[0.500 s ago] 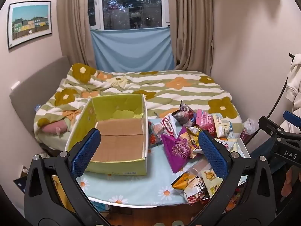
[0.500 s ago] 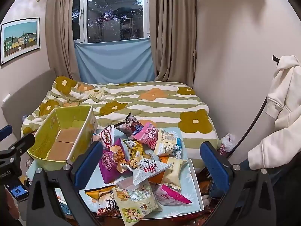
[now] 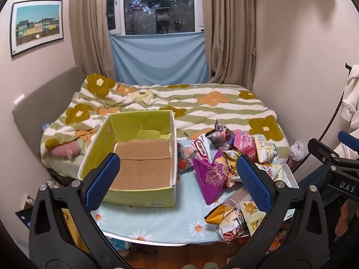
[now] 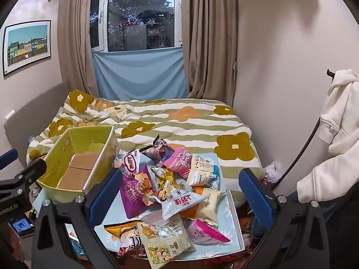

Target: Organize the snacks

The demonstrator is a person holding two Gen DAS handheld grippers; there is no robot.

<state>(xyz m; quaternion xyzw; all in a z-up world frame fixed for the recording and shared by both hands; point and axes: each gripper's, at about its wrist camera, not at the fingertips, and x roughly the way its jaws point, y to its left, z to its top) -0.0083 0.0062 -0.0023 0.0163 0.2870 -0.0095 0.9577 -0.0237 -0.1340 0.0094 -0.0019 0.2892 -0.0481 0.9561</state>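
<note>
An empty yellow-green cardboard box [image 3: 139,157] with a brown bottom stands on the left of a small table; it also shows in the right wrist view [image 4: 78,157]. A pile of snack packets [image 4: 170,186] lies on the table's right side, with a purple bag [image 3: 211,179] near the box. My left gripper [image 3: 178,179] is open and empty, held above the table's near edge in front of the box. My right gripper [image 4: 180,192] is open and empty, above the near part of the pile.
The table [image 3: 157,226] has a light blue daisy cloth. Behind it is a bed [image 3: 179,105] with a striped flower quilt. A white hoodie [image 4: 332,139] hangs at the right. The other gripper shows at the right edge [image 3: 336,163] of the left wrist view.
</note>
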